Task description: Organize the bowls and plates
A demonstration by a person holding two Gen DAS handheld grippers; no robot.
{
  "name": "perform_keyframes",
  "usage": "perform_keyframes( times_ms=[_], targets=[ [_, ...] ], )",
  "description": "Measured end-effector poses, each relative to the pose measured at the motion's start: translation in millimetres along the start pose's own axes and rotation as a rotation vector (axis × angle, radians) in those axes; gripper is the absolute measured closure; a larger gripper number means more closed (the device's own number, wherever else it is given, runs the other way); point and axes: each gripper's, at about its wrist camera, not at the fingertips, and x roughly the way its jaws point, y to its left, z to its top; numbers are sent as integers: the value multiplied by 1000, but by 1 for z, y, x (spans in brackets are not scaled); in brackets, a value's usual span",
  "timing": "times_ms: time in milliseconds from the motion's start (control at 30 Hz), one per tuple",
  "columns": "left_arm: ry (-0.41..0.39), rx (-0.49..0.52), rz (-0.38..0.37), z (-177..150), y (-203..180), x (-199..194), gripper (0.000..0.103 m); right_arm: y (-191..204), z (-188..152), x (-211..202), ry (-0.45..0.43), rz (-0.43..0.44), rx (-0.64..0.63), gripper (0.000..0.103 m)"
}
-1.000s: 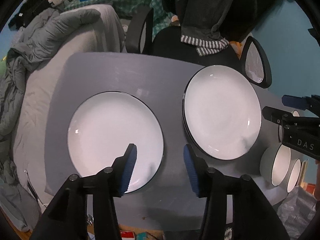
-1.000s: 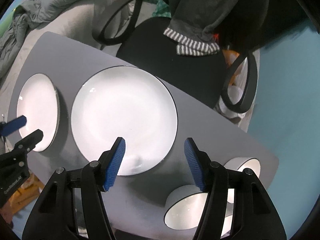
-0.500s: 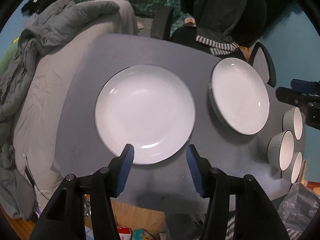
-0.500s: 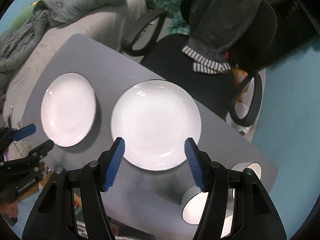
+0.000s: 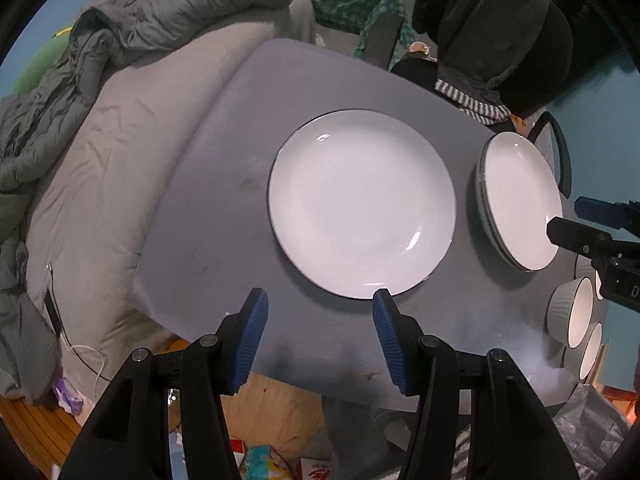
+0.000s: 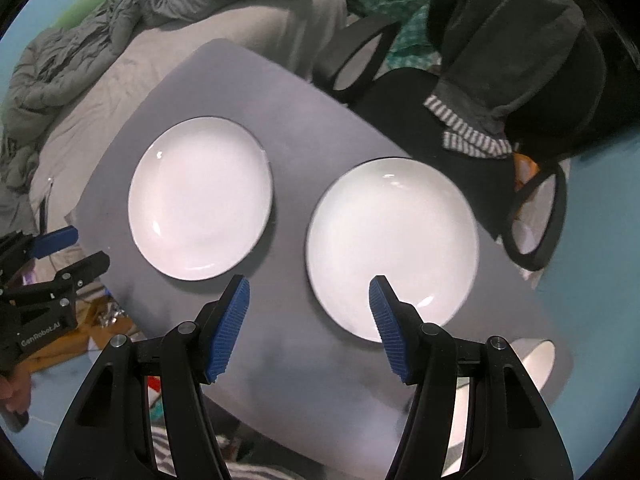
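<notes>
Left wrist view: left gripper (image 5: 318,338) open, empty, above the single plate (image 5: 362,212) on the table (image 5: 224,184). Right gripper (image 6: 308,326) likewise open. Stack (image 5: 520,204) apparently holds several plates. Next: grip single plate's rim, transfer to stack.

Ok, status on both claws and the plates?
Left claw open, empty. Right claw open, empty. Single plate and plate stack on table, bowls beside. Nothing blocking.

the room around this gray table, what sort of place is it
Probably a bedroom or small lived-in flat: a bed with a rumpled gray duvet beside the gray table, and an office chair draped with clothes.
</notes>
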Motion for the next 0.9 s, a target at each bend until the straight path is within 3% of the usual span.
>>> perform_keyframes(
  times_ms=[333, 900],
  targets=[
    [58, -36, -21, 1, 19, 26, 48, 11, 1, 35, 71, 156, 136, 42],
    [121, -40, -9, 23, 39, 59, 47, 27, 10, 88, 168, 243, 222, 41]
  ],
)
